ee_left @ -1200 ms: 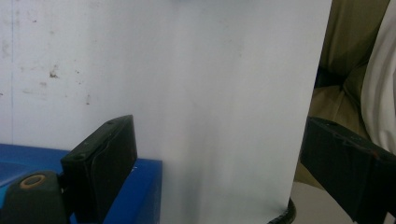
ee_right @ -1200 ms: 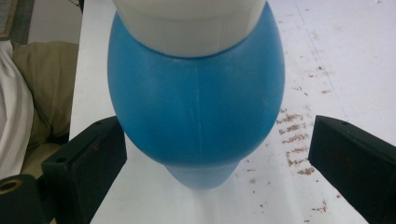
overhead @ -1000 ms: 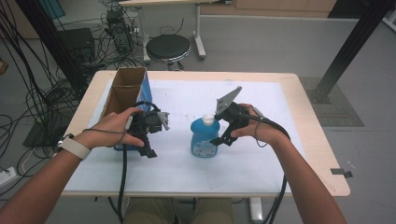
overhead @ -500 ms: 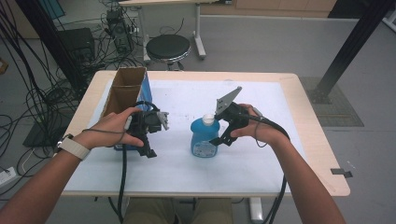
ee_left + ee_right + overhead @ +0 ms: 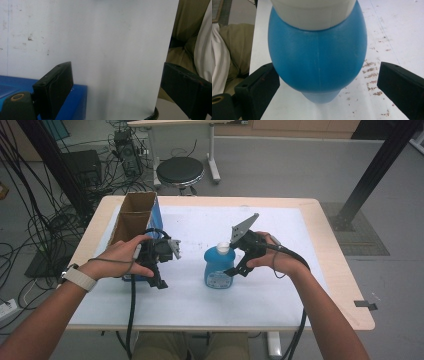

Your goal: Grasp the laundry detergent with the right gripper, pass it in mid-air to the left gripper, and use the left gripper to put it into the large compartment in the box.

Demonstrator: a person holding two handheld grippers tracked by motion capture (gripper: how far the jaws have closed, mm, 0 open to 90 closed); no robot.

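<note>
We are bringing the right gripper up against the blue bottle, which is standing upright at the centre of the high view on the white table, its long axis vertical. In the right gripper view the bottle is sitting between our spread jaws, one jaw touching its flank and the other well apart, so nothing is clamped yet. Our left gripper is resting farther off at the left of the frame, jaws released, beside the blue box
</note>
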